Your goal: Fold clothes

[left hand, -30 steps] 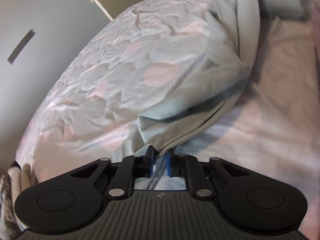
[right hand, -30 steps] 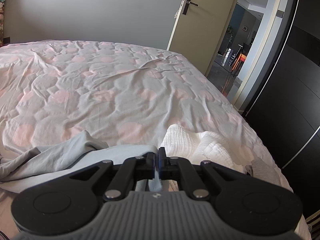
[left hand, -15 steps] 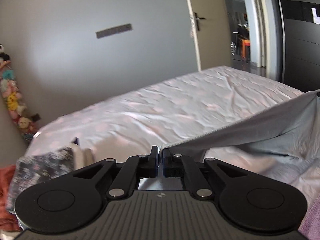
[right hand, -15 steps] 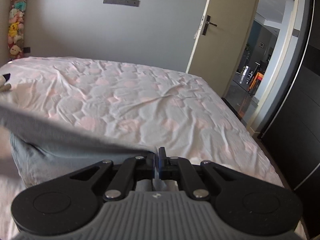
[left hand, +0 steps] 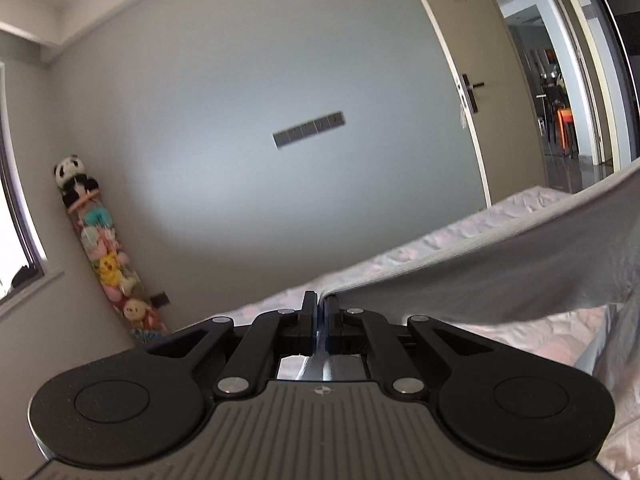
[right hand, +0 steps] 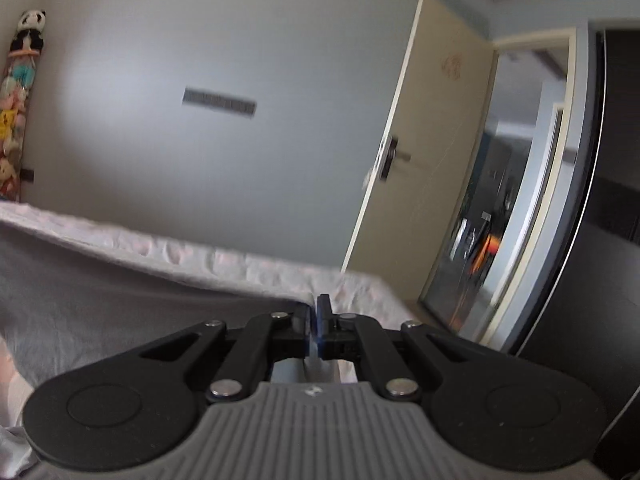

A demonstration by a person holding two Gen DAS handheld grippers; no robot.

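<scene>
A grey garment (left hand: 520,268) hangs stretched between my two grippers, lifted above the bed. My left gripper (left hand: 321,304) is shut on one corner of it; the cloth runs off to the right. In the right wrist view my right gripper (right hand: 314,312) is shut on the other corner, and the grey garment (right hand: 100,300) spreads to the left, its top edge taut. Both grippers are raised and point at the far wall.
The bed with a pink-dotted cover (left hand: 420,248) lies below, also in the right wrist view (right hand: 240,264). A tall tube of soft toys (left hand: 100,248) stands in the left corner. An open door (right hand: 432,152) and a dark wardrobe (right hand: 616,240) are on the right.
Both grippers have risen and tilted up, lifting the grey garment off the bed. The views now show mostly the wall, and the cloth is pulled taut between them.
</scene>
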